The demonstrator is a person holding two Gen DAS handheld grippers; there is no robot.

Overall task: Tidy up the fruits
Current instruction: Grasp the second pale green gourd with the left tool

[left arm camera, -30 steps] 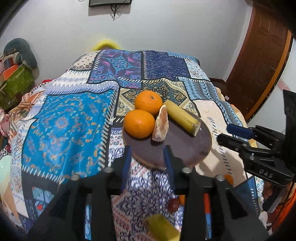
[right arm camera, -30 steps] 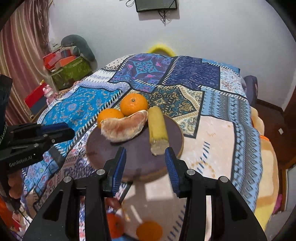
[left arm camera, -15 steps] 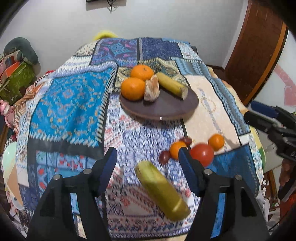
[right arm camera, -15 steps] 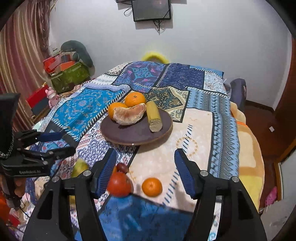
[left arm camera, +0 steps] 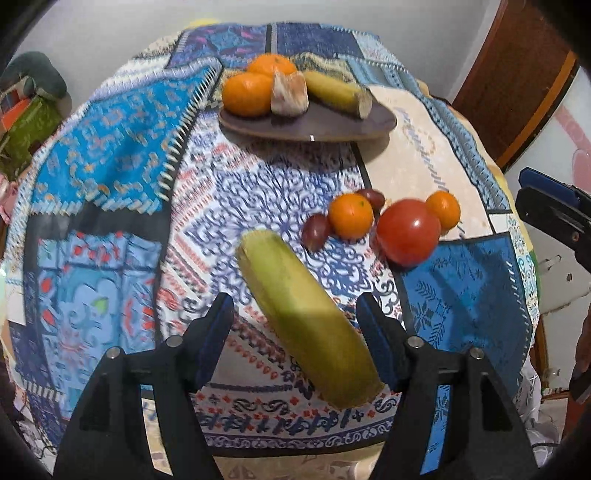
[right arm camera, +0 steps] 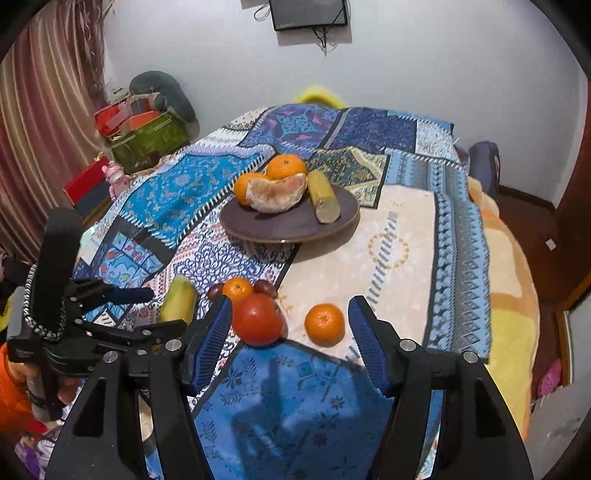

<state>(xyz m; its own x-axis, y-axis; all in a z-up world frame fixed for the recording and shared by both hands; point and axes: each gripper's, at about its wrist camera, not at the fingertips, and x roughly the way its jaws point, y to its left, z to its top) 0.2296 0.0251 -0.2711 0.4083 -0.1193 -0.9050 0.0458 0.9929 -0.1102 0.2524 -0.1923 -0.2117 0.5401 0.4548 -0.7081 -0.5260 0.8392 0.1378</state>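
A dark round plate (left arm camera: 325,133) holds two oranges (left arm camera: 246,94), a peeled citrus piece (left arm camera: 290,94) and a cut banana piece (left arm camera: 338,94). Nearer on the patterned cloth lie a greenish banana piece (left arm camera: 303,314), a tomato (left arm camera: 408,232), two small oranges (left arm camera: 350,216) and two dark grapes (left arm camera: 316,232). My left gripper (left arm camera: 295,332) is open and tilted steeply down, with the loose banana piece between its jaws but not touched by the pads. My right gripper (right arm camera: 290,325) is open over the tomato (right arm camera: 258,321) and a small orange (right arm camera: 324,324), holding nothing.
The cloth covers a bed (right arm camera: 406,221) whose near edge is just under both grippers. Boxes and a toy (right arm camera: 144,136) are stacked by the curtain on the left. A wooden door (left arm camera: 517,74) stands on the right, and a screen (right arm camera: 308,13) hangs on the far wall.
Both grippers have pulled back from the plate and their jaws have widened. The left one has sunk over the loose banana piece. The loose fruits have come into view.
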